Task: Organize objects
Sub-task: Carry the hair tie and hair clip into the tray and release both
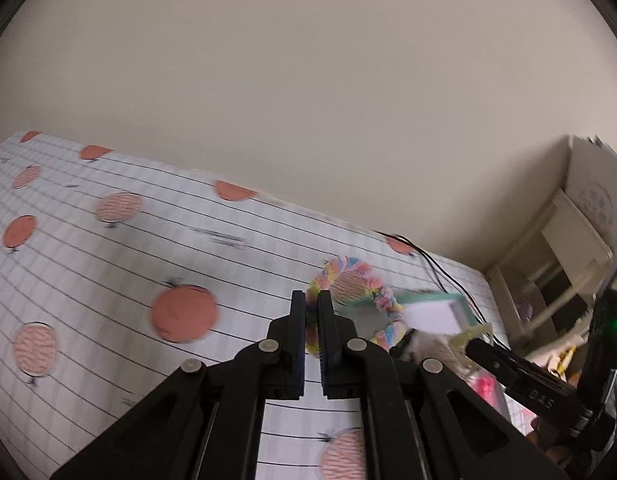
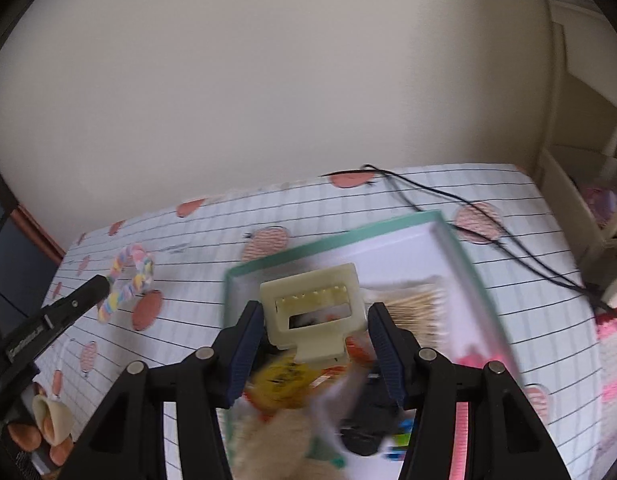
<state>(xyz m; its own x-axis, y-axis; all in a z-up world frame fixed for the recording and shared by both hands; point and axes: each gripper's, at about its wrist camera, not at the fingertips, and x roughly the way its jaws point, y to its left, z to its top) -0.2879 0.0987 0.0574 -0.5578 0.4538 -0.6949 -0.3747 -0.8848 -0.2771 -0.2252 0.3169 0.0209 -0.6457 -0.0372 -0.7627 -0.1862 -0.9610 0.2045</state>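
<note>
Left tongs [image 1: 311, 300] clamp one pastel scrunchie [image 1: 354, 276] — right tongs [image 2: 315, 312] grip one cream claw clip [image 2: 314, 308].

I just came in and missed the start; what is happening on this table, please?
A person is tidying small accessories with a handheld gripper in each hand. The left gripper is shut on a pastel braided hair tie, lifted above the patterned tablecloth. The right gripper holds a cream hair claw clip over a teal-rimmed box that already contains cotton swabs and other blurred items. Nothing has been released yet.
</note>
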